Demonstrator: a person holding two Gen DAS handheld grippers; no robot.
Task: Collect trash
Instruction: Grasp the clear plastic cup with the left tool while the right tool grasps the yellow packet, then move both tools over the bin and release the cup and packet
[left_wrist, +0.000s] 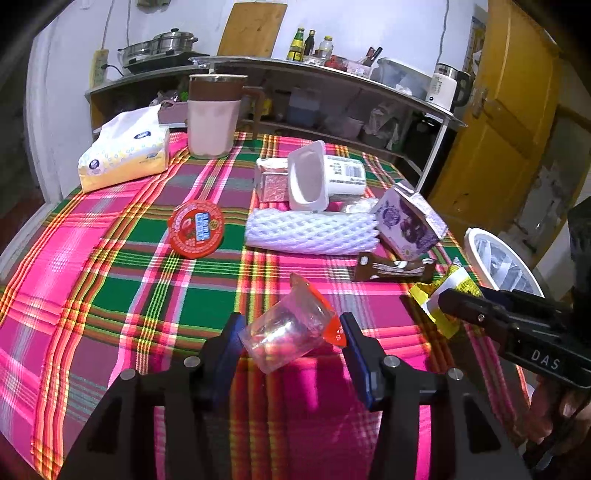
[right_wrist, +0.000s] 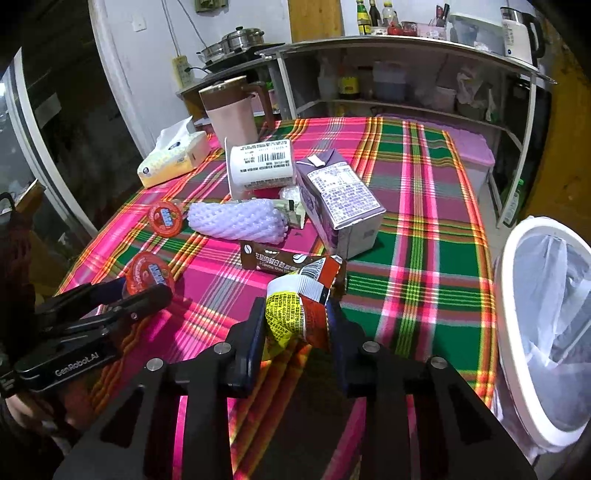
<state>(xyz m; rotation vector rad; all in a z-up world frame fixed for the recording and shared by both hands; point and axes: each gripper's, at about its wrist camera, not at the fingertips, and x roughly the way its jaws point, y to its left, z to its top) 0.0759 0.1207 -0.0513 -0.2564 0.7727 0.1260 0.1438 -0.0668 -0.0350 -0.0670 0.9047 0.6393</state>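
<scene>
clear jelly cup (left_wrist: 290, 325) lying on its side between the left gripper (left_wrist: 291, 341) pads, orange lid flap toward the right pad; pads touching or nearly touching its two ends, so gripping it, just above the plaid cloth (left_wrist: 110, 295). in the right wrist view, same cup (right_wrist: 149, 277) seen lid-on at the tips of the left gripper (right_wrist: 146, 291).

crumpled yellow-and-red wrapper (right_wrist: 299, 310) clamped between the right gripper (right_wrist: 295, 321) pads, held over the cloth (right_wrist: 424, 240). from the left wrist view, same wrapper (left_wrist: 443, 295) at the tip of the right gripper (left_wrist: 448, 302), off to the right.

just ahead of the right gripper, brown coffee sachet (right_wrist: 273, 258) flat on the cloth; beyond it purple carton (right_wrist: 340, 203) on its side, white foam net (right_wrist: 240, 218) to its left, white tub (right_wrist: 258, 166) tipped over behind. second jelly cup (right_wrist: 166, 218), lid up, left of the net. right of the right gripper, off the table edge, white bin (right_wrist: 517, 332) with a clear liner.

ahead of the left gripper: red jelly cup (left_wrist: 195, 229) ahead-left, foam net (left_wrist: 310, 232) ahead, tub (left_wrist: 321, 177) behind it, carton (left_wrist: 410, 225) ahead-right, sachet (left_wrist: 391, 269) nearer on the right, bin (left_wrist: 476, 258) past the table edge.

far left: tissue pack (left_wrist: 125, 151) and pink jug (left_wrist: 214, 114) at the back of the table; shelf (left_wrist: 332, 74) with pots and bottles behind.
</scene>
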